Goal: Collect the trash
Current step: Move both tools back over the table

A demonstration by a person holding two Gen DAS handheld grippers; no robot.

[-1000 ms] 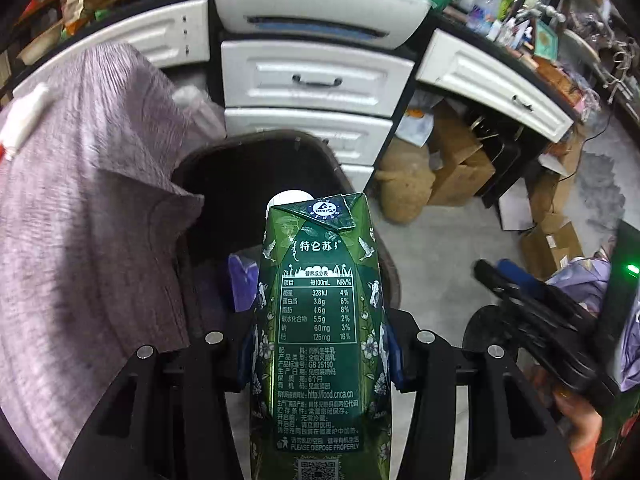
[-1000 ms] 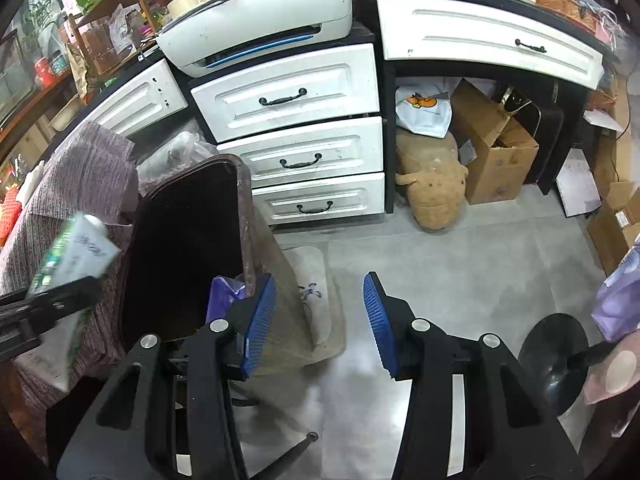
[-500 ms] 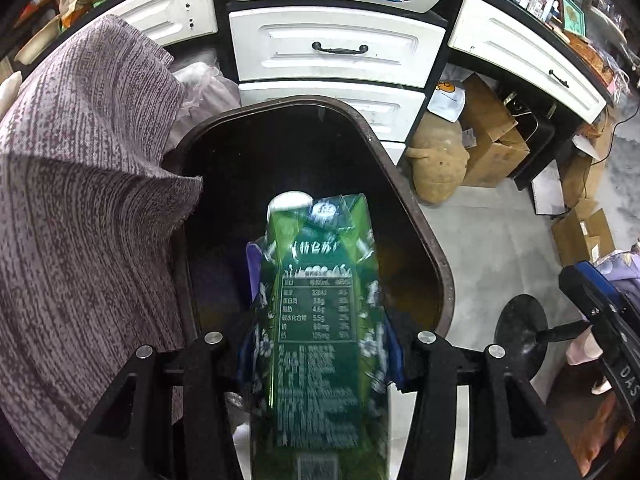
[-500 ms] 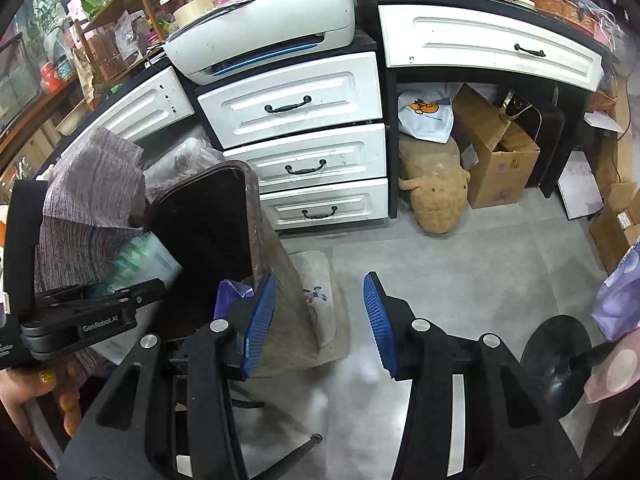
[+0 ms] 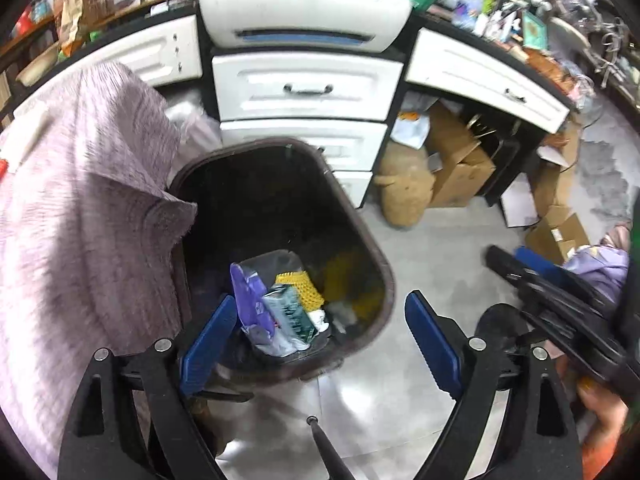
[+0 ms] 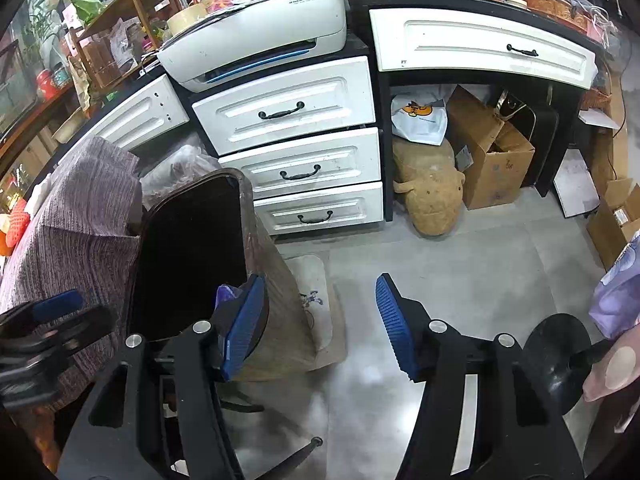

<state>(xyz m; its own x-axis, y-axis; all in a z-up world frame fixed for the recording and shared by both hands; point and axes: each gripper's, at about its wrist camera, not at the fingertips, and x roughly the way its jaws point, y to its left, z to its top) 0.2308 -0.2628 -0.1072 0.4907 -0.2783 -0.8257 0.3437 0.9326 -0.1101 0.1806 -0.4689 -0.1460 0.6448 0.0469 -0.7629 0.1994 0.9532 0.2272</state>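
Observation:
A dark brown trash bin [image 5: 380,264] stands on the floor in front of white drawers. The green milk carton [image 5: 290,314] lies inside it, next to a purple wrapper [image 5: 250,300] and a yellow piece [image 5: 302,288]. My left gripper [image 5: 320,334] is open and empty above the bin's near rim. My right gripper [image 6: 318,326] is open and empty over the grey floor, just right of the bin [image 6: 276,280]. It also shows at the right of the left wrist view [image 5: 560,300], and the left gripper shows at the left edge of the right wrist view [image 6: 44,328].
A grey-purple cloth [image 5: 88,208] covers a surface left of the bin. White drawers [image 6: 296,160] and a printer [image 6: 256,40] stand behind. A tan plush toy [image 6: 428,196], cardboard boxes [image 6: 492,152] and a black chair base [image 6: 560,360] are on the floor to the right.
My left gripper opened and let go of the green carton, which dropped into the bin. The right gripper has barely moved.

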